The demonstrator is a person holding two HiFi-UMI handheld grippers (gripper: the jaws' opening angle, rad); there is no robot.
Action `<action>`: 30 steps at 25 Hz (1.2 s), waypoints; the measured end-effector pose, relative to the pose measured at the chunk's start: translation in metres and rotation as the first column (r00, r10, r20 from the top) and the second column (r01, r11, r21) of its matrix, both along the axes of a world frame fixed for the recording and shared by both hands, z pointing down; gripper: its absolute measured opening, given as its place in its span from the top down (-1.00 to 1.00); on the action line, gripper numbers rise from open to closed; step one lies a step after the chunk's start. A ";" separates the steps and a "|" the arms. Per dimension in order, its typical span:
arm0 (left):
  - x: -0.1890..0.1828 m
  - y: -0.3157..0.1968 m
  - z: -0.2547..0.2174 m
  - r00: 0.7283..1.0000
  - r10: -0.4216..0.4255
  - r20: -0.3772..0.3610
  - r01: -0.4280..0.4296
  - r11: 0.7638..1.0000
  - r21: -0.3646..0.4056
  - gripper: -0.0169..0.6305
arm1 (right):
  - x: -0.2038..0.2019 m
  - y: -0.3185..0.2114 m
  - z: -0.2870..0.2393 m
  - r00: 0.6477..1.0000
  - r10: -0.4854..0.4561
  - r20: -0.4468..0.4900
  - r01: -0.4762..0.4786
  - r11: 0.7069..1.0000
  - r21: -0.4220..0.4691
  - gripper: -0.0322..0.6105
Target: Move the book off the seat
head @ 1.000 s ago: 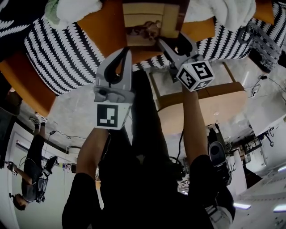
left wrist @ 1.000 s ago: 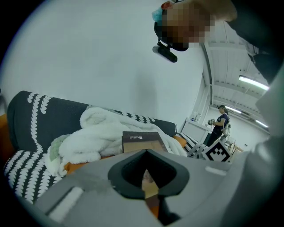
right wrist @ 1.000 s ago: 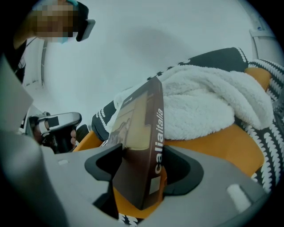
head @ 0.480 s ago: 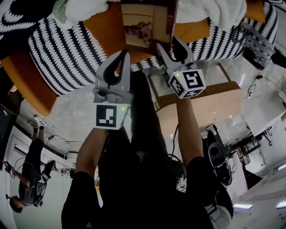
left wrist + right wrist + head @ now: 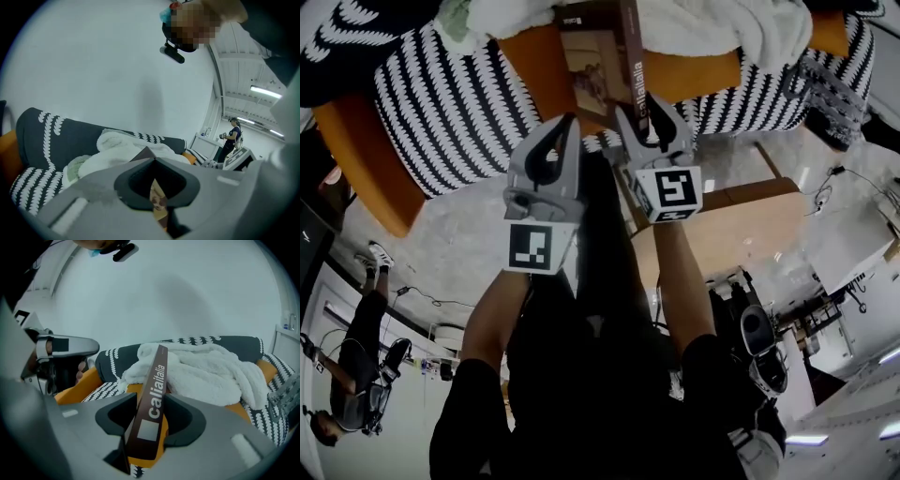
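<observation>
- We see the right gripper (image 5: 150, 425), its jaws just closing, now clamped on the spine of the book (image 5: 157, 380); the left gripper (image 5: 157, 201) looks pinched on its cover edge.
- Flat on the seat (image 5: 530, 56) a second ago, the book now tilts up above it; we judge the lift begun.

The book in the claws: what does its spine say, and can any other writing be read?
"caliaitalia": white letters along the book's brown spine, right gripper view.
Head view: the same lettering and small print on the cover are too blurred to read.
Marker cubes: black-and-white patterns only, no words.
</observation>
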State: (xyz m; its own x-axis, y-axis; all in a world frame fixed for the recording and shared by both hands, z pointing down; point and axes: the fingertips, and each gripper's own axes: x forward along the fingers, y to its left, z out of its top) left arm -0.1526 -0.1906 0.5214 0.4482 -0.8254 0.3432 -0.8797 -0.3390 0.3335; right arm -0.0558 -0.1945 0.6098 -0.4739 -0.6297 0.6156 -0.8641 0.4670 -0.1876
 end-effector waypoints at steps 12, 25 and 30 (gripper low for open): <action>-0.028 0.021 0.007 0.999 -0.041 -0.013 0.040 0.999 -0.022 0.93 | -0.034 0.016 0.009 1.000 -0.024 -0.016 0.023 0.997 -0.070 0.27; -0.032 0.029 -0.002 0.997 -0.071 -0.025 0.071 0.997 -0.020 0.93 | -0.018 0.018 -0.006 0.999 0.035 -0.020 -0.036 0.998 -0.049 0.37; -0.015 0.036 -0.026 0.997 -0.074 -0.034 0.074 0.997 -0.011 0.93 | 0.005 0.027 -0.025 0.998 0.056 -0.037 -0.058 0.997 -0.045 0.38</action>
State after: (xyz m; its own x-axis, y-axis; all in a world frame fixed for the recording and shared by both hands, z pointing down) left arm -0.1676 -0.1551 0.4956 0.3977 -0.8534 0.3369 -0.8903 -0.2701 0.3667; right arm -0.0512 -0.1674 0.5843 -0.4150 -0.6256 0.6606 -0.8957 0.4084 -0.1760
